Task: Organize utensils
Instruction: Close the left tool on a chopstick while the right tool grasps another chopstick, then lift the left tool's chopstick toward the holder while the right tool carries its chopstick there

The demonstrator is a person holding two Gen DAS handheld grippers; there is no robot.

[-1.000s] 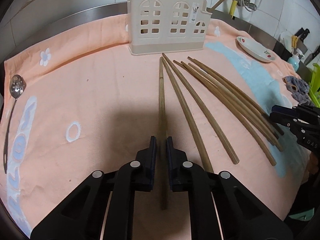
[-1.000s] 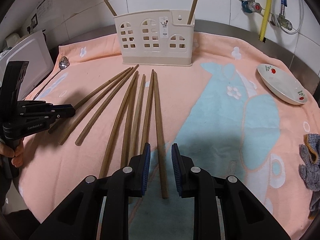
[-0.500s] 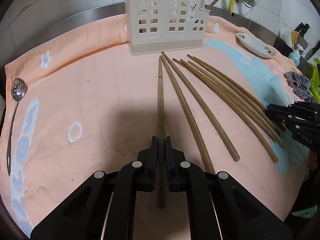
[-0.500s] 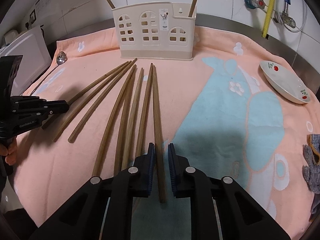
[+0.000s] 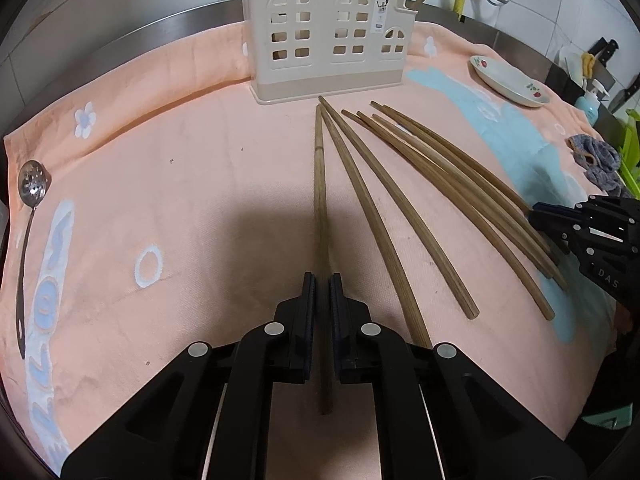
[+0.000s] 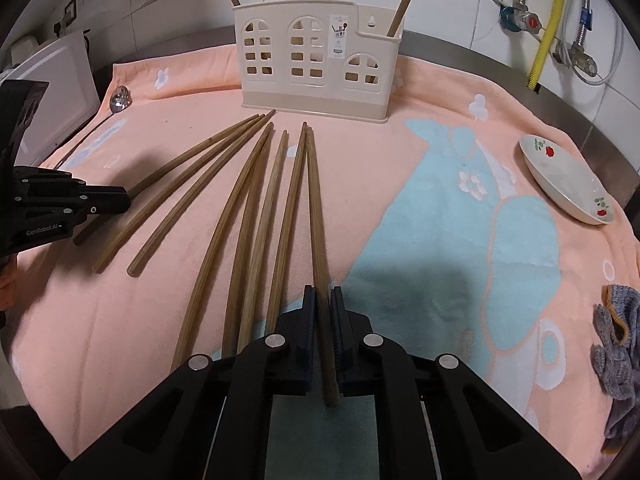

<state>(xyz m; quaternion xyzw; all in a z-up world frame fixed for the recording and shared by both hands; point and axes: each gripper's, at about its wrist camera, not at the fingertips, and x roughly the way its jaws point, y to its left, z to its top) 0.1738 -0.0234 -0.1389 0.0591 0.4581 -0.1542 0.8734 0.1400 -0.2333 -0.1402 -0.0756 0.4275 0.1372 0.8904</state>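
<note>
Several long wooden chopsticks lie fanned out on an orange towel (image 5: 160,200) in front of a cream utensil holder (image 5: 326,36), which also shows in the right wrist view (image 6: 316,72) with two sticks standing in it. My left gripper (image 5: 322,280) is shut on the leftmost chopstick (image 5: 320,184), near its thick end. My right gripper (image 6: 322,294) is shut on the rightmost chopstick (image 6: 316,216), near its thick end. Each gripper shows in the other's view: the right one (image 5: 592,232) and the left one (image 6: 60,204).
A slotted metal spoon (image 5: 32,188) lies at the towel's left edge. A white dish with red flowers (image 6: 568,180) sits at the right. A grey cloth (image 6: 620,344) lies at the right edge. A steel counter rim and tiled wall with pipes stand behind the holder.
My right gripper closed on the rightmost chopstick; it was open a second ago. My left gripper stayed shut on the leftmost chopstick and shifted slightly.
</note>
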